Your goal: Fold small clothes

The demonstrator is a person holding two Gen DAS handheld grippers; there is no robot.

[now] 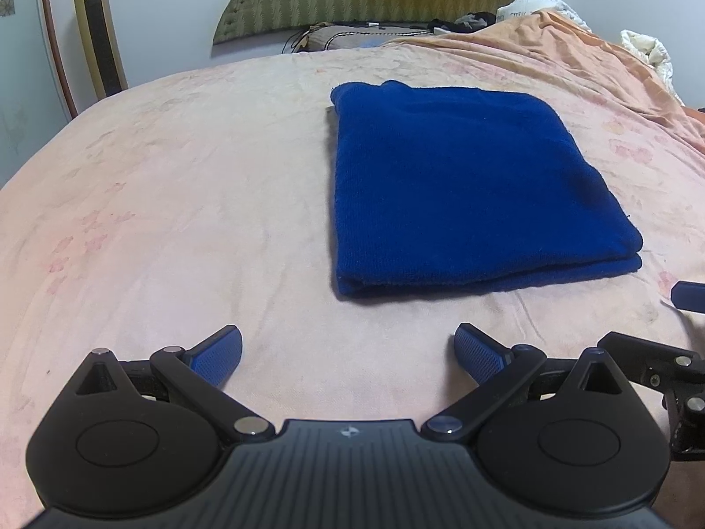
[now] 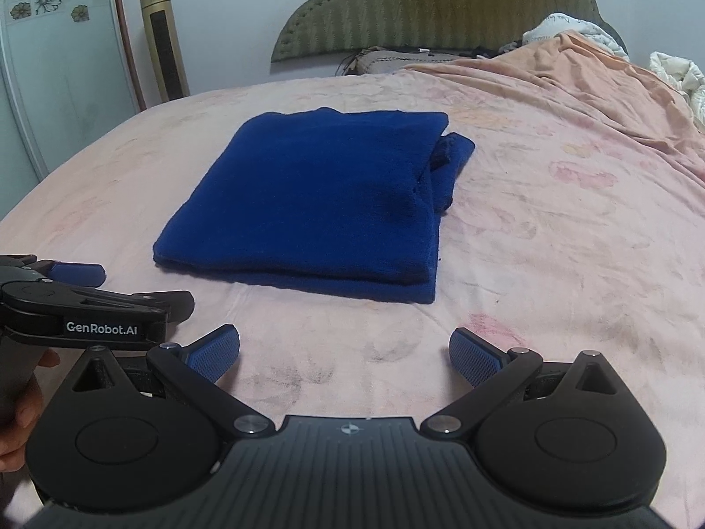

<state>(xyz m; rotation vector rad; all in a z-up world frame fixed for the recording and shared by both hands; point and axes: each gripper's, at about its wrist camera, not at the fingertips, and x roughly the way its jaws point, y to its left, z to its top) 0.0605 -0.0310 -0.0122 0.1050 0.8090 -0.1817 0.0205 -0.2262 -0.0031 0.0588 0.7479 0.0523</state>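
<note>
A dark blue cloth (image 1: 458, 185) lies folded into a flat rectangle on the pink bed sheet (image 1: 176, 203). It also shows in the right wrist view (image 2: 317, 203), with a loose layer sticking out at its far right corner. My left gripper (image 1: 348, 357) is open and empty, a little short of the cloth's near edge. My right gripper (image 2: 343, 352) is open and empty, also short of the near edge. The left gripper (image 2: 88, 304) shows at the left of the right wrist view, beside the cloth's near left corner.
A green padded headboard (image 2: 436, 4) and a pillow (image 2: 383, 59) stand at the far end. A rumpled orange blanket (image 2: 595, 75) and white bedding (image 2: 674, 70) lie at the far right. A gold tower fan (image 2: 163, 39) stands left of the bed.
</note>
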